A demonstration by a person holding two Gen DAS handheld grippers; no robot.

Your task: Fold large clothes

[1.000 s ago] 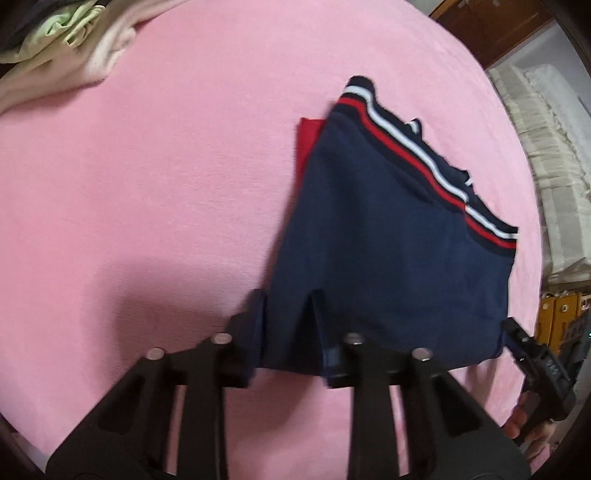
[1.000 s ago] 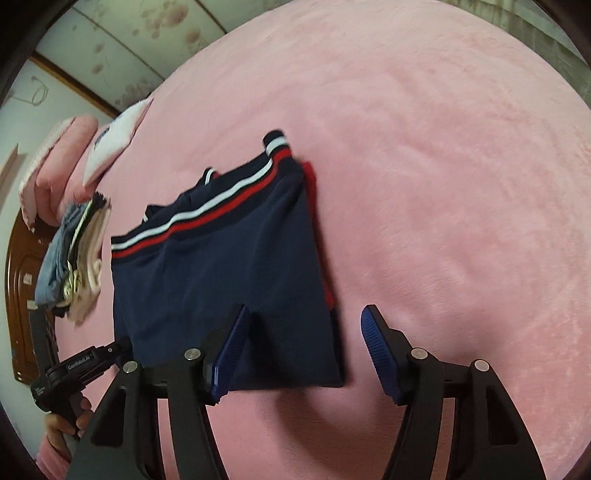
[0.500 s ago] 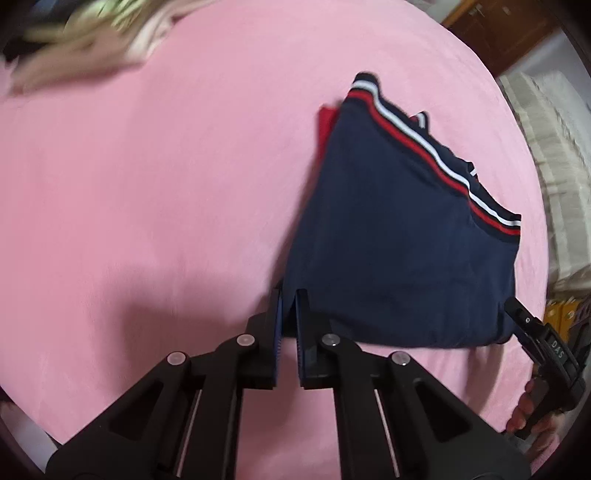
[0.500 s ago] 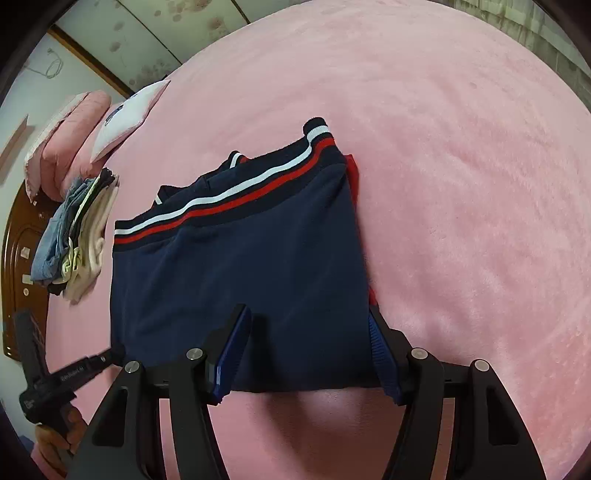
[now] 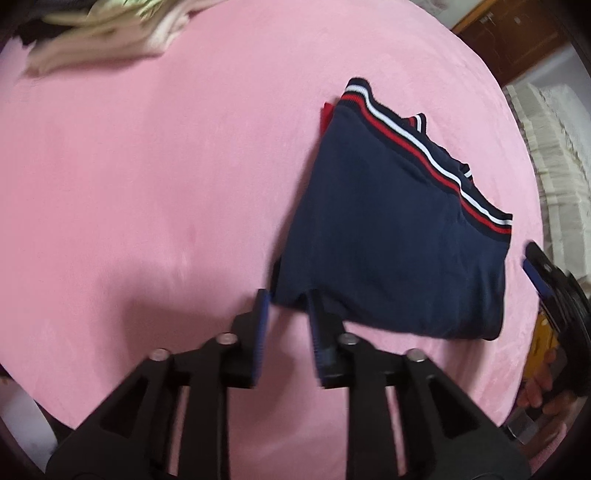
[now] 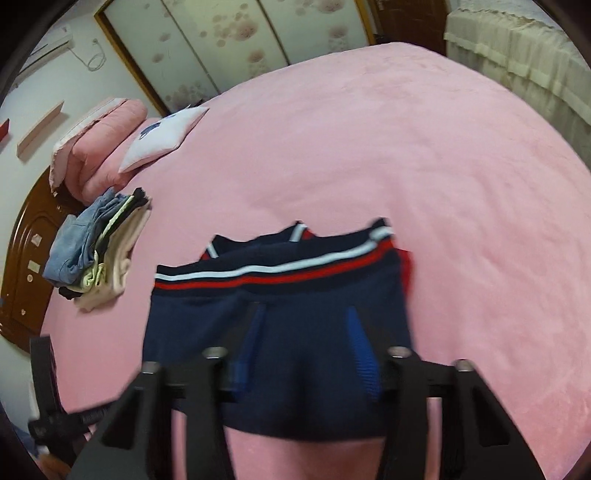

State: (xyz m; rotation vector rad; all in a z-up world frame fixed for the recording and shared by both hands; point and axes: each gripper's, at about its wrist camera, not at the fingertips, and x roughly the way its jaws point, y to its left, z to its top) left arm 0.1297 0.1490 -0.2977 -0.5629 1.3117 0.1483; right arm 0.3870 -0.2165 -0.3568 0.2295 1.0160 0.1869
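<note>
A folded navy garment (image 5: 391, 236) with a red and white striped hem lies on the pink bed; a red layer peeks out at its far left corner. My left gripper (image 5: 287, 300) is open at the garment's near left corner, its fingers astride the corner. My right gripper (image 6: 306, 317) is open, and both blue-padded fingers lie over the garment (image 6: 306, 365) near its right side. The right gripper also shows at the right edge of the left wrist view (image 5: 546, 277).
A stack of folded clothes (image 6: 96, 254) sits at the bed's left, beside a pink pillow (image 6: 99, 144) and a white one (image 6: 162, 136). Loose pale clothes (image 5: 107, 33) lie at the far edge. A wooden headboard (image 6: 22, 266) is at the left.
My left gripper opened from nearly shut at the garment's corner. My right gripper moved forward and lower over the garment, with its fingers now on top of the cloth.
</note>
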